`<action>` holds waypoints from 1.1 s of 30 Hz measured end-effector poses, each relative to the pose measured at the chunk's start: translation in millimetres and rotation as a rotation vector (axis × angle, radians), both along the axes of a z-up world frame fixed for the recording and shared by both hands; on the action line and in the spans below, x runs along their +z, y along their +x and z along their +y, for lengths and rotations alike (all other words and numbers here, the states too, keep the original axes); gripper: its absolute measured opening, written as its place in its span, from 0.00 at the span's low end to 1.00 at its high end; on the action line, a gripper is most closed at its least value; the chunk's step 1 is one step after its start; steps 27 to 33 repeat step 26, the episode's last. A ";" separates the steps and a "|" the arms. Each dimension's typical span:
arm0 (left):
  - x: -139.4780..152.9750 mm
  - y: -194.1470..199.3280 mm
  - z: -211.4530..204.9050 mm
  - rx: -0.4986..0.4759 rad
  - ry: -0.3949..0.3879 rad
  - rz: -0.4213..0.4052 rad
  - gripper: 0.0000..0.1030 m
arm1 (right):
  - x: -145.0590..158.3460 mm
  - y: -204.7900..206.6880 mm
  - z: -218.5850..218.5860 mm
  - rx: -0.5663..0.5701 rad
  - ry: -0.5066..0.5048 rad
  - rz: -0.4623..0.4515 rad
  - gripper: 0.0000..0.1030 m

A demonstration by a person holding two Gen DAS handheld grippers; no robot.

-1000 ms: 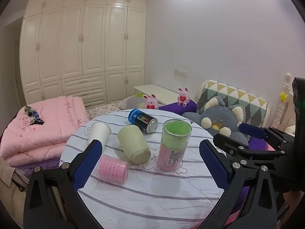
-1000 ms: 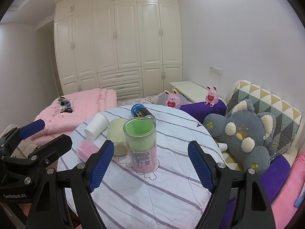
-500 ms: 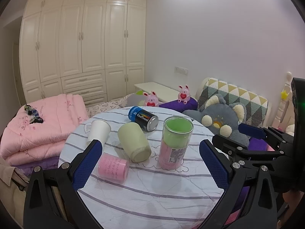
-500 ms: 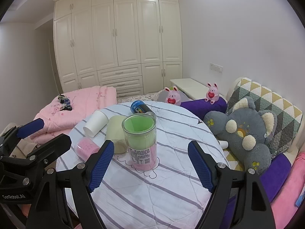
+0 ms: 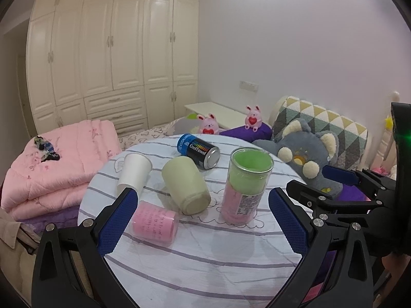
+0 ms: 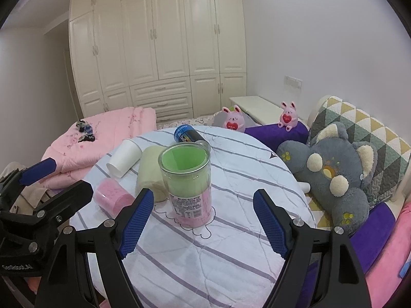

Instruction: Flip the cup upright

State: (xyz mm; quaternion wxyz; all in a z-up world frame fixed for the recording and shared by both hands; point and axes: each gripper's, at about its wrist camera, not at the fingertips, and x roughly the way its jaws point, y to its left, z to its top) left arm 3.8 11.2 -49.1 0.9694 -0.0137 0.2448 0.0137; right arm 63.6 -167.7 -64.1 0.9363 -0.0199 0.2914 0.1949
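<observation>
A clear cup (image 5: 246, 184) with green and pink filling stands upright on the round striped table (image 5: 205, 251); it also shows in the right wrist view (image 6: 188, 179). A pale green cup (image 5: 186, 186) (image 6: 151, 173), a white cup (image 5: 133, 170) (image 6: 123, 159) and a pink cup (image 5: 155, 223) (image 6: 113, 196) lie on their sides. My left gripper (image 5: 203, 222) is open and empty, near the table's front. My right gripper (image 6: 203, 222) is open and empty, just before the clear cup.
A blue and black can (image 5: 199, 151) lies on its side at the table's far edge. A folded pink quilt (image 5: 51, 169) lies left. A grey plush cat (image 6: 334, 169), purple cushion (image 6: 277, 133) and patterned pillow sit right. Wardrobes fill the back wall.
Both grippers have drifted slightly back and up from the table, still open. The cups have not moved.
</observation>
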 end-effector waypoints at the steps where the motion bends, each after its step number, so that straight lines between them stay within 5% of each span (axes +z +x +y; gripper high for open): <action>1: -0.3 2.1 -0.2 0.004 0.003 0.003 1.00 | -2.1 2.6 0.5 -0.001 -0.004 0.009 0.79; 33: -0.6 26.0 -0.5 0.082 0.072 -0.007 1.00 | -22.8 33.7 6.1 0.018 -0.023 0.077 0.79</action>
